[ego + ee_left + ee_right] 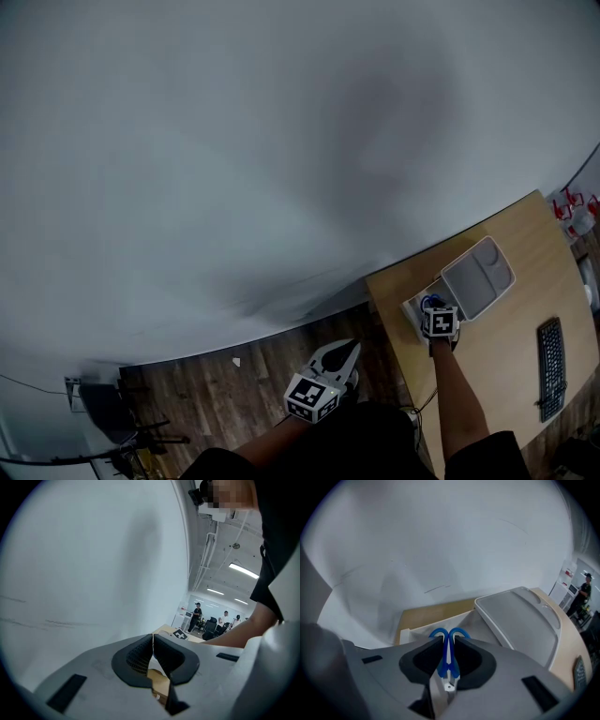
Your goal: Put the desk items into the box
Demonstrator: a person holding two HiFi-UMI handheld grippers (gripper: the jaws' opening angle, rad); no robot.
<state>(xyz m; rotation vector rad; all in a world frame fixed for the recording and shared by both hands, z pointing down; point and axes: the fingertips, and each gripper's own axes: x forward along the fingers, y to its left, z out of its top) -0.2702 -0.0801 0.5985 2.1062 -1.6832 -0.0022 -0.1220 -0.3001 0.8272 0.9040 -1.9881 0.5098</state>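
Left gripper (339, 354) hangs off the desk edge, over the dark wood floor (216, 394); in the left gripper view its jaws sit closed tip to tip (153, 638), nothing between them, only a strip of wood showing through the gap below. Next along, the wooden desk (506, 347) starts; near its front-left corner stands the open white box (414, 314). Right gripper (434, 307) is held right over that box; the right gripper view shows its jaws (449, 638) clamped narrowly on blue-handled scissors (439, 633), the handle loops sticking out past the tips toward the box's inside (417, 632); cannot tell whether the scissors touch the box. Just beside the box on its right lies the grey lid (478, 277), flat on the desk (520, 620). Further right, well apart, a black keyboard (551, 367).
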